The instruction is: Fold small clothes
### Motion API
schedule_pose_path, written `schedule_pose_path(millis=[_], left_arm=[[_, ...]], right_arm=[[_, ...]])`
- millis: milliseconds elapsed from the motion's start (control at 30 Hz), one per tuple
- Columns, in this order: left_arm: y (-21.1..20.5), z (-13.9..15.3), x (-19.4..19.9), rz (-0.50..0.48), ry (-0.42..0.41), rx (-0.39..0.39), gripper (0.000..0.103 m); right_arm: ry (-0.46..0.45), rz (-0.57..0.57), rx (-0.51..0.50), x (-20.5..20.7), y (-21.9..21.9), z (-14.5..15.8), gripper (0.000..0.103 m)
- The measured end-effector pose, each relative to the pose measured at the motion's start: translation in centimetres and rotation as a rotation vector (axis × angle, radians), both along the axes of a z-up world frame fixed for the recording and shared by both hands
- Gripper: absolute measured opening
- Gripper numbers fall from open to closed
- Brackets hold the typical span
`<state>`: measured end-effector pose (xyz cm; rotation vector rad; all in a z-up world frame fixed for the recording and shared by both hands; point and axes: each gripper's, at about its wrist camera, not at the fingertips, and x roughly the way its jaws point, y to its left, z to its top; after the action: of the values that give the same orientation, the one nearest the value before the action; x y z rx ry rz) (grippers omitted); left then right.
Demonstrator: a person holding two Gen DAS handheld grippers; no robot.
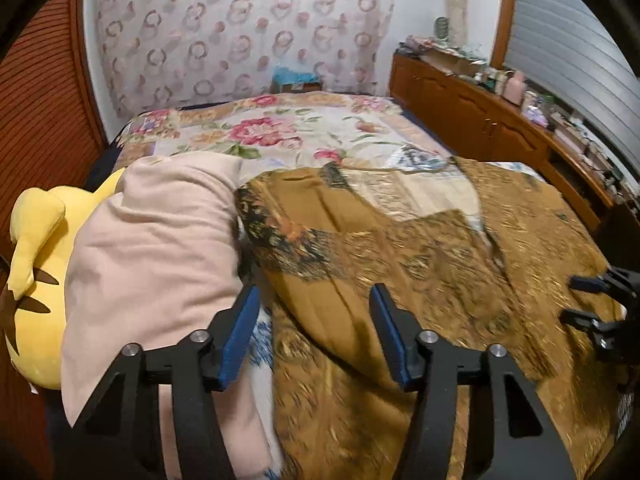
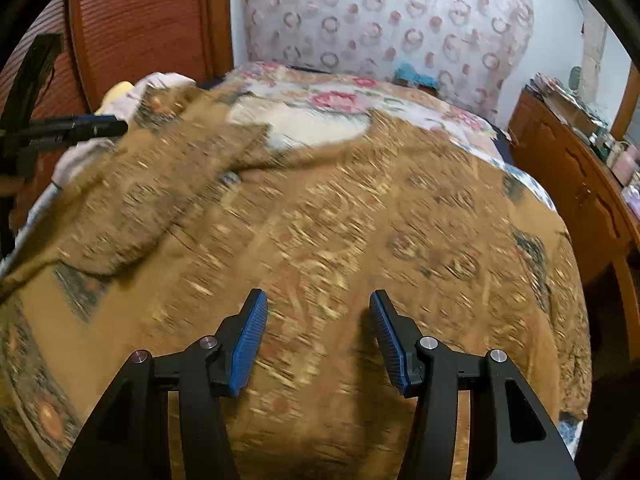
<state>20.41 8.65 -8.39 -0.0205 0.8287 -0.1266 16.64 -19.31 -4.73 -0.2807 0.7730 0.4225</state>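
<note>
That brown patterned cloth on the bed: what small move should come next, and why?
Probably lower the left gripper onto the brown patterned cloth near its folded-over edge and close: both it and the right gripper are open, holding nothing.

Bed with floral quilt (image 1: 280, 132); yellow plush toy (image 1: 36, 248) at its left edge against a wooden slatted door (image 1: 36, 112); patterned curtain (image 1: 240, 32) behind; wooden cabinet (image 1: 480, 120) along right side, clutter on top; blue box (image 1: 296, 78) past the bed
</note>
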Motion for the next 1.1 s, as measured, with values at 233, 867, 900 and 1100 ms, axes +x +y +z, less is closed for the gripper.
schedule_pose_path(millis=[233, 867, 900, 1100], left_arm=[[-0.1, -1.3, 2.1, 0.003, 0.049, 0.025, 0.041], [4.8, 5.2, 4.5, 0.077, -0.058, 0.131, 0.002], [5.2, 5.3, 4.6, 0.08, -0.057, 0.137, 0.002], [6.8, 5.4, 5.1, 0.082, -0.042, 0.159, 0.002]], right_arm=[[-0.013, 0.022, 0.033, 0.1, -1.3, 0.2, 0.059], [-0.015, 0.02, 0.05, 0.3, -1.5, -0.4, 0.061], [-0.015, 0.02, 0.05, 0.3, -1.5, -0.4, 0.061], [-0.014, 0.02, 0.05, 0.3, -1.5, -0.4, 0.061]])
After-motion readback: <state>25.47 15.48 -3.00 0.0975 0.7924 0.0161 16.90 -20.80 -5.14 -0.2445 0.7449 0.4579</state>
